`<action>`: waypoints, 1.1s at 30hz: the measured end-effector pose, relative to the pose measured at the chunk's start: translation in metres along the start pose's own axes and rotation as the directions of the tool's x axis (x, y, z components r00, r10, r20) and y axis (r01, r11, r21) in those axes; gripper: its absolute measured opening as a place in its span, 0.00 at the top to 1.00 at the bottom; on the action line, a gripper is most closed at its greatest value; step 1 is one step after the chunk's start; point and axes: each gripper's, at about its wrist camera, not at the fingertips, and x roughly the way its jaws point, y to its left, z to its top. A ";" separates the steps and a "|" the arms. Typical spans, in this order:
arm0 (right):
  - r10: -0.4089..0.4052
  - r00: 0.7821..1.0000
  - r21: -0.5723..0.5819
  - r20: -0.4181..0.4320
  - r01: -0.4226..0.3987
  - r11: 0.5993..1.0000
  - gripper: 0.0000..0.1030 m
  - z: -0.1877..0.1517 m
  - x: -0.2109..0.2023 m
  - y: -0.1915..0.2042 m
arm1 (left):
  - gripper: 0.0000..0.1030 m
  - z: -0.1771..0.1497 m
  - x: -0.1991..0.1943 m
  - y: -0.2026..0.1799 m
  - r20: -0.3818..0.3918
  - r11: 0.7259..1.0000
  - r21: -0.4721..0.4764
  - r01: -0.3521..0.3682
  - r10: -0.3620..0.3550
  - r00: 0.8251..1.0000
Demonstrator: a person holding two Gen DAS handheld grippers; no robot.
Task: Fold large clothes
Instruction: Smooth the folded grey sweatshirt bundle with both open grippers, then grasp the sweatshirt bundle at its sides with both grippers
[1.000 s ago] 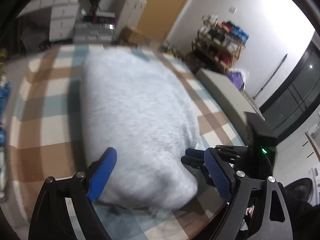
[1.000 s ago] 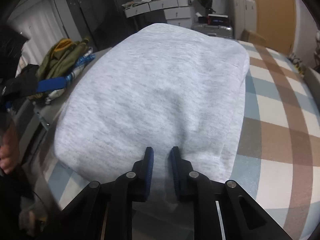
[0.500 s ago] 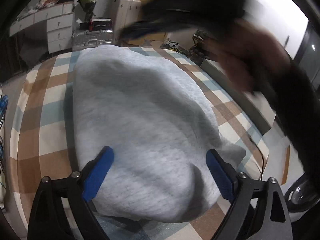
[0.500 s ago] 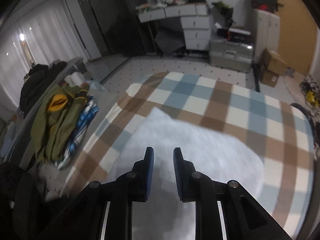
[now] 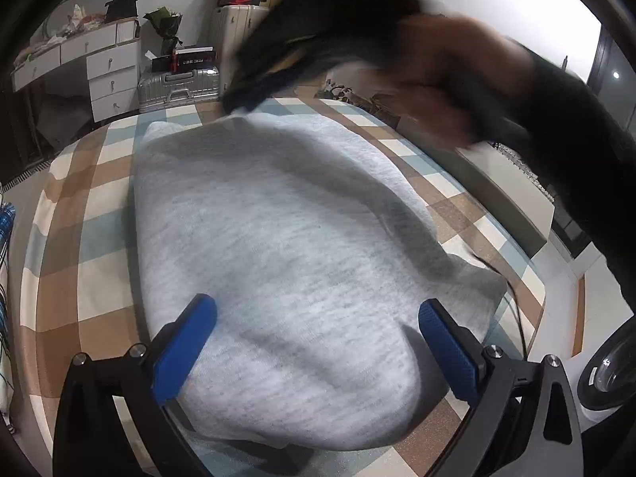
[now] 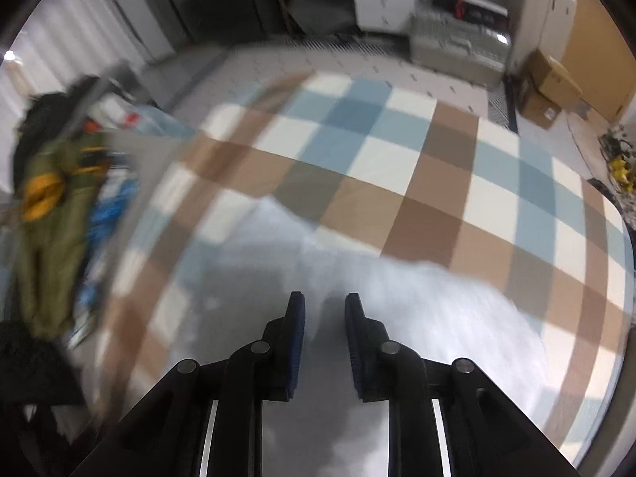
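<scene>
A grey sweatshirt point(image 5: 286, 246) lies folded on a bed with a brown, blue and cream checked cover point(image 5: 63, 246). The left tongs point(image 5: 314, 336) hang over its near end, jaws wide apart and just widened, nothing between the blue pads. At the far end the right tongs point(image 6: 324, 310), blurred, are raised with their jaws close together; whether they pinch the lifted grey fabric cannot be told. A pile of other clothes point(image 6: 51, 206) sits beside the bed.
</scene>
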 end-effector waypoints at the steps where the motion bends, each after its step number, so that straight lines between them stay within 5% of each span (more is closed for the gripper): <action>1: 0.000 1.000 -0.006 0.028 0.000 1.000 0.80 -0.016 -0.017 -0.001 | 0.05 0.000 0.000 0.001 0.001 1.000 -0.005 0.005 -0.005 1.000; 7: 0.168 0.978 0.029 0.123 -0.173 0.985 0.79 -0.138 -0.068 0.001 | 0.05 0.000 -0.004 0.008 0.015 0.997 -0.052 0.054 -0.054 0.998; 11: 0.242 0.957 0.119 0.160 -0.262 0.958 0.79 -0.200 -0.055 0.000 | 0.05 0.001 -0.004 0.006 0.010 0.996 -0.068 0.058 -0.057 0.998; 13: 0.198 0.972 0.164 0.127 -0.217 0.962 0.91 -0.221 -0.023 0.000 | 0.05 0.001 -0.001 0.003 0.006 0.997 -0.051 0.061 -0.060 0.998; 15: 0.144 0.974 0.178 0.177 -0.176 0.968 1.00 -0.232 -0.007 0.002 | 0.04 0.001 0.002 -0.001 -0.003 0.999 -0.032 0.031 -0.031 1.000; 18: 0.173 0.963 0.258 0.208 -0.225 0.940 1.00 -0.233 -0.007 -0.004 | 0.04 0.004 0.004 -0.007 -0.023 1.000 -0.006 -0.015 0.015 1.000; 23: 0.149 0.942 0.221 0.301 -0.221 0.950 0.91 -0.232 -0.047 -0.004 | 0.03 0.002 0.008 -0.010 -0.035 0.997 0.020 -0.074 0.075 0.997; 25: 0.119 0.931 0.205 0.346 -0.199 0.958 0.75 -0.235 -0.060 -0.002 | 0.03 0.000 0.008 -0.007 -0.027 0.997 0.004 -0.076 0.076 0.997; 29: 0.037 0.970 0.226 0.239 -0.093 0.970 0.72 -0.241 -0.025 0.002 | 0.03 -0.001 0.009 -0.008 -0.023 0.997 0.003 -0.078 0.078 0.997; 33: -0.010 0.967 0.220 0.256 -0.048 0.974 0.72 -0.247 -0.017 0.005 | 0.02 -0.001 0.009 -0.012 -0.024 0.995 0.024 -0.093 0.094 0.995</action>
